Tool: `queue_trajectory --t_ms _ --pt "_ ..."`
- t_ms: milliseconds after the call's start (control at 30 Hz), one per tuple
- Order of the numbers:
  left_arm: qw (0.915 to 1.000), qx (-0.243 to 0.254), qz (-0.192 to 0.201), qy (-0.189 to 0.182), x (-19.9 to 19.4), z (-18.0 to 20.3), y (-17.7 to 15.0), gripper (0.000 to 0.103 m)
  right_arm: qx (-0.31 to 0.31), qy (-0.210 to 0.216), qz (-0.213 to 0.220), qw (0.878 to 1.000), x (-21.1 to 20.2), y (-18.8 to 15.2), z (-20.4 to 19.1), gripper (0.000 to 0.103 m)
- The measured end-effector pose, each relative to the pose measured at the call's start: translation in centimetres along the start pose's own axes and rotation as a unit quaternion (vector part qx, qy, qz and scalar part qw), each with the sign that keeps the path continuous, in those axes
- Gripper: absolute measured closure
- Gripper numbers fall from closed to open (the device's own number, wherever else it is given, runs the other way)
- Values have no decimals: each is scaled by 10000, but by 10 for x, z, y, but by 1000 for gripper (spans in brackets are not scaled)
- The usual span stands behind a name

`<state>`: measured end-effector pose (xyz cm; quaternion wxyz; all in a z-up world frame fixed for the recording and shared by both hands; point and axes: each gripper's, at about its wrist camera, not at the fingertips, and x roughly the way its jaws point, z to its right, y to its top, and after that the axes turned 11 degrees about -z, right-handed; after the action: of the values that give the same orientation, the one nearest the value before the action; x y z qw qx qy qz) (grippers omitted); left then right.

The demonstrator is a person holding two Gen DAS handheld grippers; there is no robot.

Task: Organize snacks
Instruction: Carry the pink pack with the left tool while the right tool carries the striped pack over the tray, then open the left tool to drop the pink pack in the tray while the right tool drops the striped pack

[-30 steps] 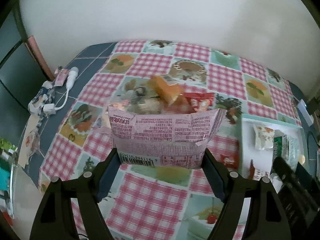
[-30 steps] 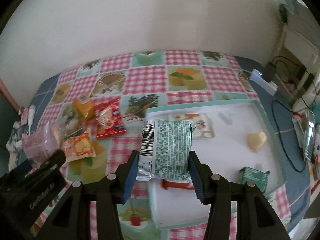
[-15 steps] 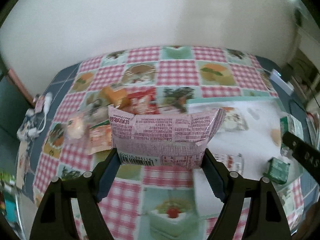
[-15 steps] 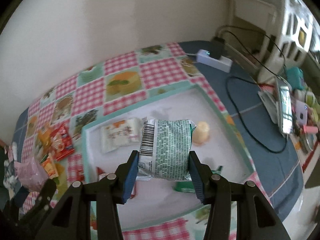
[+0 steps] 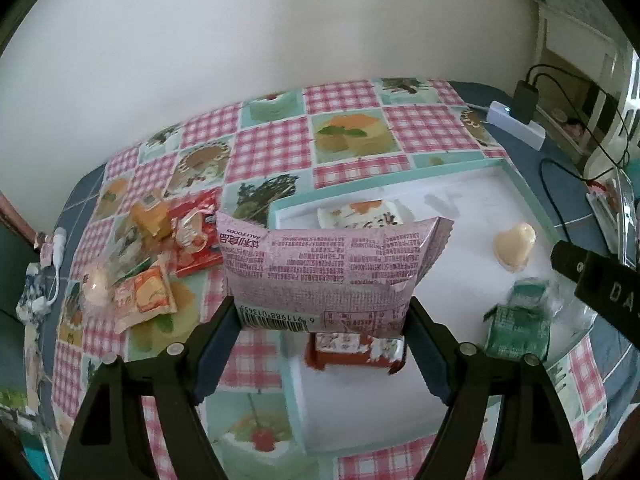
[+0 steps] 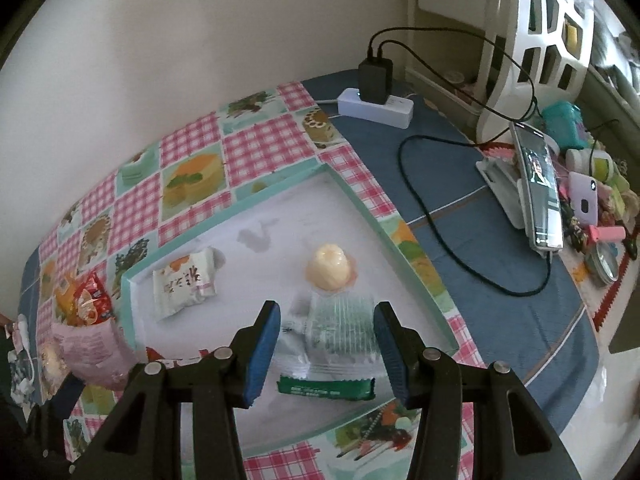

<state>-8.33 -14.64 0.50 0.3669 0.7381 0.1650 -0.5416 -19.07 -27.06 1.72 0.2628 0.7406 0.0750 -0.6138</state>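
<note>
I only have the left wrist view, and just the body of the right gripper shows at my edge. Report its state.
Observer: The right gripper is open, its jaws spread wide and clamping nothing.
Operator: Tell me what is between its fingers.
Observer: A green-and-white packet lies flat on the white tray between them, just short of the yellow jelly cup.
Operator: Describe what sits beyond the tray on that side.
Observer: A purple phone lies on the blue cloth among small clutter, next to a larger phone propped on a white stand.
</note>
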Motion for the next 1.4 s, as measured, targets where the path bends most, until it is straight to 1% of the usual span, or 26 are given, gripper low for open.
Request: queue_trajectory --t_ms 333,533,633,800,833,867,900,1133,1400 --pt "10000 -5 -2 -83 14 7 11 22 -16 -24 -99 9999 8 2 0 51" --pt "9998 66 -148 -133 27 13 15 20 88 -49 -303 9995 20 2 4 51" --pt "9995 29 -209 -234 31 13 17 20 123 -69 -351 9993 23 3 6 51" --pt "9994 41 -250 -251 33 14 16 15 206 -97 -388 9990 25 4 10 51" --pt "9994 50 -240 -242 32 14 17 12 219 -98 -393 9989 24 3 10 51" --pt "9994 58 -224 -245 31 14 17 7 232 -92 -398 9989 24 3 10 51" --pt "9994 62 -207 -257 30 13 17 6 243 -90 -400 9989 24 2 10 51" --pt "9995 32 -188 -243 28 8 17 6 283 -95 -427 9986 24 1 9 51" --pt "9995 -115 -209 -201 28 -4 18 5 279 -103 -448 9986 26 0 9 51"
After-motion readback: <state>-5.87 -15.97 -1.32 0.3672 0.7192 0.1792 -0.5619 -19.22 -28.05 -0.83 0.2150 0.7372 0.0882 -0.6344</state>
